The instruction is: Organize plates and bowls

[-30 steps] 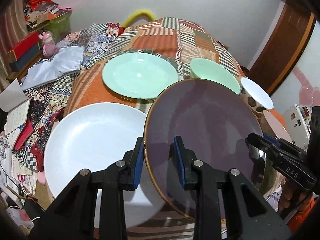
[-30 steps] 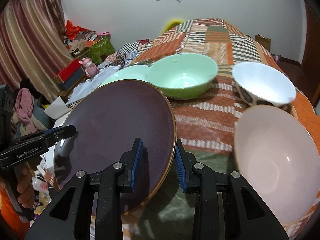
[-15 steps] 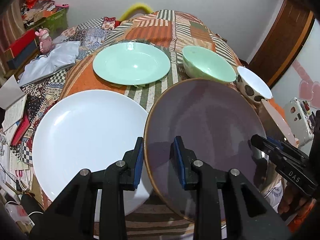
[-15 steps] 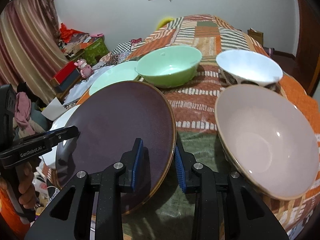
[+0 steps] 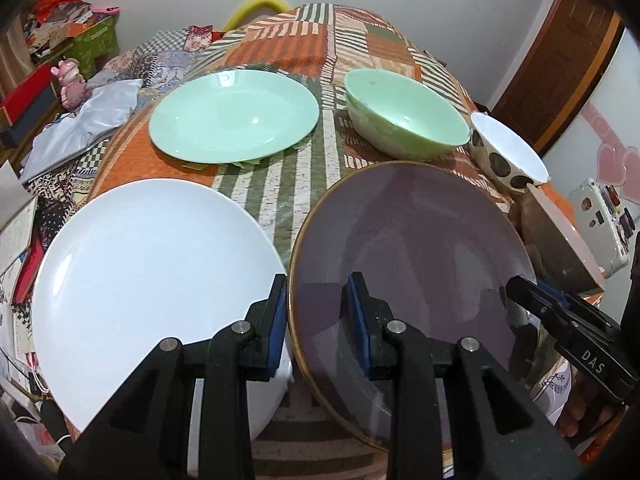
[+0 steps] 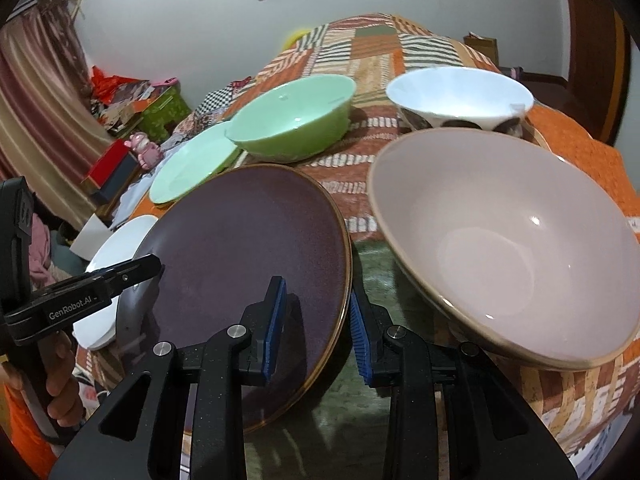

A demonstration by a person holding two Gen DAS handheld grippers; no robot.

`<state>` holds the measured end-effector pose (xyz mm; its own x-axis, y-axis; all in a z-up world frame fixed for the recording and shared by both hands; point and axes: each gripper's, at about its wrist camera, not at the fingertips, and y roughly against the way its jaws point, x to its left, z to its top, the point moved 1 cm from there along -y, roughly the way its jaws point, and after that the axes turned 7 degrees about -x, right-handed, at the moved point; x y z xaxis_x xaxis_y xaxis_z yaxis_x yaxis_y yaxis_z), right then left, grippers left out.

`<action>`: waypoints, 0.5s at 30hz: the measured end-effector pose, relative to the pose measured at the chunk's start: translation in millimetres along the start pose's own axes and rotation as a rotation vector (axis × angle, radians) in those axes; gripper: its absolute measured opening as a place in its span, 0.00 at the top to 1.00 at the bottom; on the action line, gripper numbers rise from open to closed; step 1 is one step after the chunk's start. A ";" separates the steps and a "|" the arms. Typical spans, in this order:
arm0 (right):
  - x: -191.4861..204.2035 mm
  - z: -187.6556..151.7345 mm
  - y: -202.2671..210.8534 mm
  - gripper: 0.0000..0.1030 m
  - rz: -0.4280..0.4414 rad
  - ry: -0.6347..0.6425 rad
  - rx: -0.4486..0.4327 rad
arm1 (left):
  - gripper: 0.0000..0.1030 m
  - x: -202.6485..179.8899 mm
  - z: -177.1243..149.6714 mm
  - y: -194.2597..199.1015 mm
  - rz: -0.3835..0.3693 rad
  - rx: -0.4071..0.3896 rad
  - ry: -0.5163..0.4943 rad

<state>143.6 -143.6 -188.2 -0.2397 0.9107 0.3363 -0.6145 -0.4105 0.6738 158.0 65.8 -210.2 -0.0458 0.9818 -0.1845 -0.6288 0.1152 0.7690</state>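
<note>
A dark purple plate (image 5: 408, 240) with a gold rim is held between both grippers. My left gripper (image 5: 318, 320) is shut on its near left rim. My right gripper (image 6: 316, 320) is shut on its right rim; the plate also shows in the right wrist view (image 6: 248, 248). A white plate (image 5: 148, 280) lies to the left. A mint green plate (image 5: 234, 116) and a mint green bowl (image 5: 404, 124) sit further back. A spotted white bowl (image 6: 460, 92) and a large pink bowl (image 6: 508, 240) stand on the right.
All lies on a patchwork orange and striped cloth (image 5: 312, 48) over a bed. Boxes, a pink toy (image 5: 72, 84) and papers clutter the left side. A wooden door (image 5: 560, 64) is at the right, a wall behind.
Both grippers and the purple plate have come down and back toward the near edge, so the plates and bowls appear lower and the pink bowl looms larger. The grip is unchanged.
</note>
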 end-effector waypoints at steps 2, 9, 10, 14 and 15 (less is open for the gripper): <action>0.6 -0.7 0.0 0.73 -0.004 0.003 -0.001 | 0.72 -1.7 -0.1 -5.2 0.002 0.003 -0.005; 1.5 -2.5 -1.0 0.73 -0.011 0.020 0.002 | 0.72 -3.2 1.6 -8.5 0.004 -0.009 -0.016; 0.9 -2.5 -1.0 0.72 -0.010 0.021 0.004 | 0.72 -3.4 1.4 -8.6 0.005 -0.009 -0.019; 1.0 -2.5 2.7 0.72 -0.003 0.025 0.004 | 0.72 -4.2 1.7 -8.3 0.010 -0.009 -0.028; 2.2 -2.3 4.8 0.72 -0.009 0.031 0.001 | 0.72 -4.1 1.7 -6.7 0.014 -0.013 -0.030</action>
<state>138.4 -143.4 -185.8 -0.2574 0.9152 0.3100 -0.6156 -0.4026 0.6774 163.7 61.2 -213.5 -0.0321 0.9874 -0.1552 -0.6383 0.0993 0.7634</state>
